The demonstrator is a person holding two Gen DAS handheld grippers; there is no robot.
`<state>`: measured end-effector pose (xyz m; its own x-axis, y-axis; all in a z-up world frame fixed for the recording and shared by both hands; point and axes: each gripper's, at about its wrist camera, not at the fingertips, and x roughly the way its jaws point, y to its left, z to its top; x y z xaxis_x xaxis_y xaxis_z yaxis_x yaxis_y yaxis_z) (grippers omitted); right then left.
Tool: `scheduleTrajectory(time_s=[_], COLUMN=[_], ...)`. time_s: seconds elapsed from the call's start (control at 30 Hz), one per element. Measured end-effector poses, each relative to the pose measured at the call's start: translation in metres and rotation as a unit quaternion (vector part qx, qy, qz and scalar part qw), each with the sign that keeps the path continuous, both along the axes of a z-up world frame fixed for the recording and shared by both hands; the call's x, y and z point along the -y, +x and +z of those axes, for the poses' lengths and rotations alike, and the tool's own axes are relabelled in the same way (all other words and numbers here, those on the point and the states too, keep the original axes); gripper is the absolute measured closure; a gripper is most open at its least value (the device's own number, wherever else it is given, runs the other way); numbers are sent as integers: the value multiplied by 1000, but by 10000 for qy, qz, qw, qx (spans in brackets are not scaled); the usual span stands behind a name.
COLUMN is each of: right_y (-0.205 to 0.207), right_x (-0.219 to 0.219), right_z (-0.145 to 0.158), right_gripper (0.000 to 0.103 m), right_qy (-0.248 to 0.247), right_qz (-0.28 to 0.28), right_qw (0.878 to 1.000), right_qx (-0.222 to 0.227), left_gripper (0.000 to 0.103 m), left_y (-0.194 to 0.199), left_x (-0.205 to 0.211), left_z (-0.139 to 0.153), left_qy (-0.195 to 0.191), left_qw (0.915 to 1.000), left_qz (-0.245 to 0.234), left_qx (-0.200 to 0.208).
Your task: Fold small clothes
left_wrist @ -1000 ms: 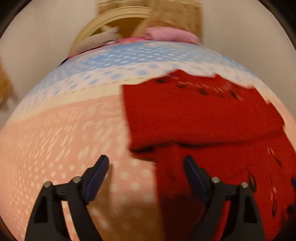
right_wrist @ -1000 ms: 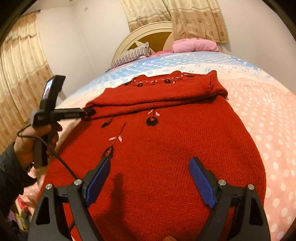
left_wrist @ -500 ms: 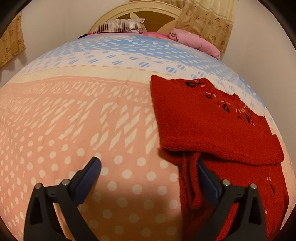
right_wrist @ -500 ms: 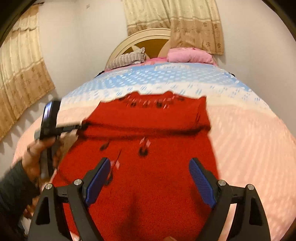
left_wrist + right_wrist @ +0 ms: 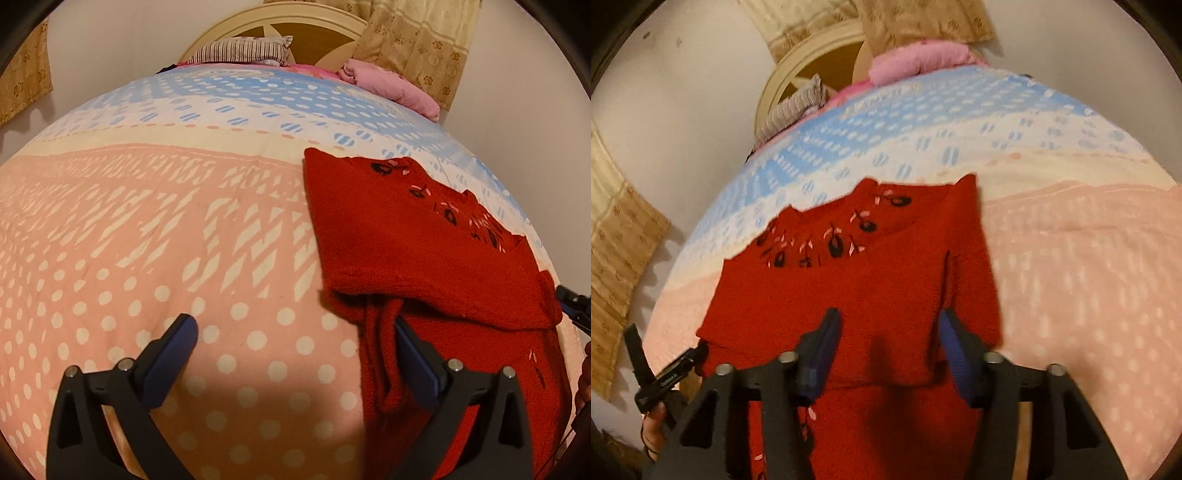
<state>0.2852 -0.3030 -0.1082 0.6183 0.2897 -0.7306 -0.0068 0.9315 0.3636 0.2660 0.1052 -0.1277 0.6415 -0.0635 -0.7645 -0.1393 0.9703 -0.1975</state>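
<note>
Left gripper (image 5: pixel 295 354) spread wide (empty); right gripper (image 5: pixel 886 343) closing over red sweater (image 5: pixel 871 295).

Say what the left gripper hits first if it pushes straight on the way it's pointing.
Likely the bedspread: the left gripper stands open over bare dotted fabric. Only its right-side finger overlaps the red sweater's edge, so it may brush that; depth is unclear.

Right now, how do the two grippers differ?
The left gripper stands wide open over the bedspread, beside the sweater; the right gripper is narrower, its jaws closing above the sweater's folded part, pinching nothing visible. Both have blue pads on black arms.
</note>
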Motion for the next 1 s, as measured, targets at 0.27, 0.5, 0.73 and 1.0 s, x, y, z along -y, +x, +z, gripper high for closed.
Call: scheduleTrajectory(time_s=[0.27,0.5,0.73,1.0], right_y=[-8,-6,-14,-14], right_x=[3,25,20,-6], right_z=[17,-3,7,-6], right_gripper=[95,94,32,99], right_qy=[-644,-304,159,-667], right_qz=[28,-24,16,223], right_qw=[9972,9994,9991,9974], right_qx=[384,137,390,170], left_gripper=[0,0,0,0], left_y=[-3,-4,-6,-8], left_x=[-10,-9,-11,-13], left_z=[-2,-2,-2,-2], left_qy=[-313,-243,-234,-290], left_qw=[9994,9996,9996,9994], left_qz=[145,133,131,162], left_qx=[11,14,6,-11])
